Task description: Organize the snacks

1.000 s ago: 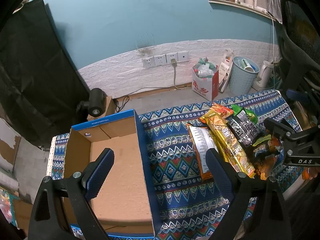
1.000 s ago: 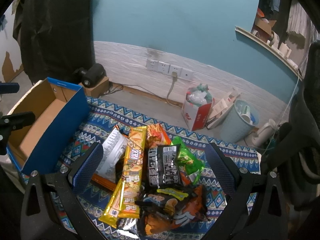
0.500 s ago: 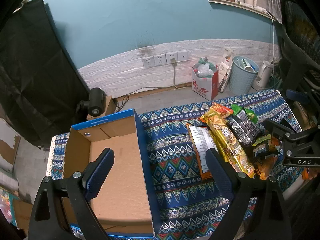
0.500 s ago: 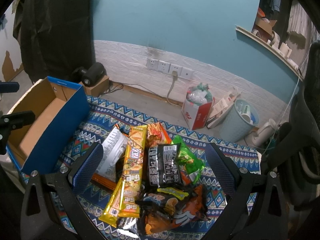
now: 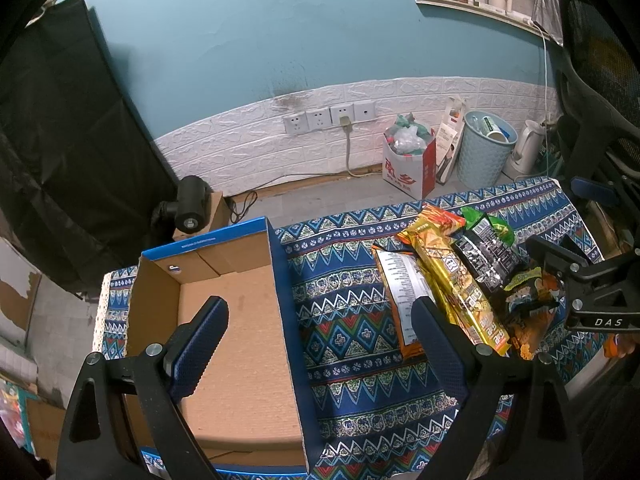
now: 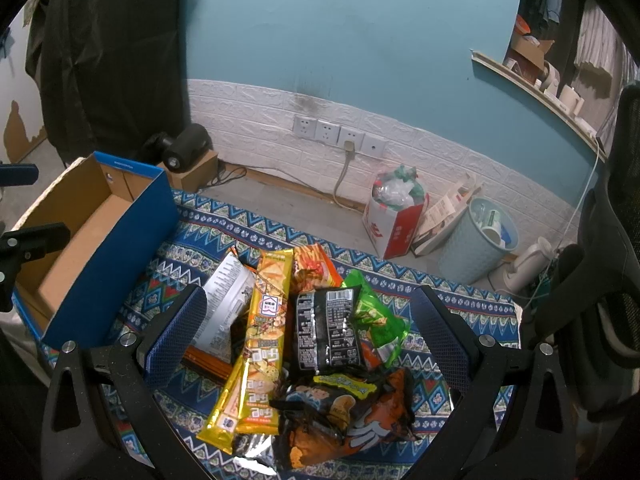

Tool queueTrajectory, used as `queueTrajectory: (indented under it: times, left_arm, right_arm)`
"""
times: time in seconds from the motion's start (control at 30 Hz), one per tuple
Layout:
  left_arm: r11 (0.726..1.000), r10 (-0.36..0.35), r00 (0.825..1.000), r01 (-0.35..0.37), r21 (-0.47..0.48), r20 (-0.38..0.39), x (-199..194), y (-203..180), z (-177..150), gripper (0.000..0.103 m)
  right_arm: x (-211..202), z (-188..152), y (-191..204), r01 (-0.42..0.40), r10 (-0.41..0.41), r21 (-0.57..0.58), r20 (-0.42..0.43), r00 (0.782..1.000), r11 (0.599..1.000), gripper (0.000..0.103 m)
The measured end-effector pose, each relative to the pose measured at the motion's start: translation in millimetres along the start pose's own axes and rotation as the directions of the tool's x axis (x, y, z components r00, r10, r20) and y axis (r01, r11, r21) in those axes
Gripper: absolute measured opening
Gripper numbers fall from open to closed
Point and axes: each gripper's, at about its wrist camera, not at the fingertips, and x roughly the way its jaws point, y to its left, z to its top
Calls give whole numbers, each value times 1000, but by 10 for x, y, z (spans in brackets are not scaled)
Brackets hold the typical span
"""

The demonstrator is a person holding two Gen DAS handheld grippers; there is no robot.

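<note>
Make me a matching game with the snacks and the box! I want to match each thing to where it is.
Things:
1. blue cardboard box
2. long yellow snack packet
3. green snack bag
4. orange and black chip bag

Places:
A. nearest the camera in the pile
B. left of the pile
C. right of the black packet
D. left of the black packet

Pairs: 1-B, 2-D, 3-C, 4-A

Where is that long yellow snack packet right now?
In the right wrist view the long yellow packet lies in the snack pile, between the white-backed packet and the black packet.
</note>
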Motion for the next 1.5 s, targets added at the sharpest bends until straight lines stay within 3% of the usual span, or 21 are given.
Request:
queueTrajectory:
  times: [1.5]
  left_arm:
    - [1000, 0, 1000, 0, 6, -7, 30, -32, -91, 94]
  right_arm:
    - [11, -76, -32, 3, -3, -1, -21, 1000, 1000, 100]
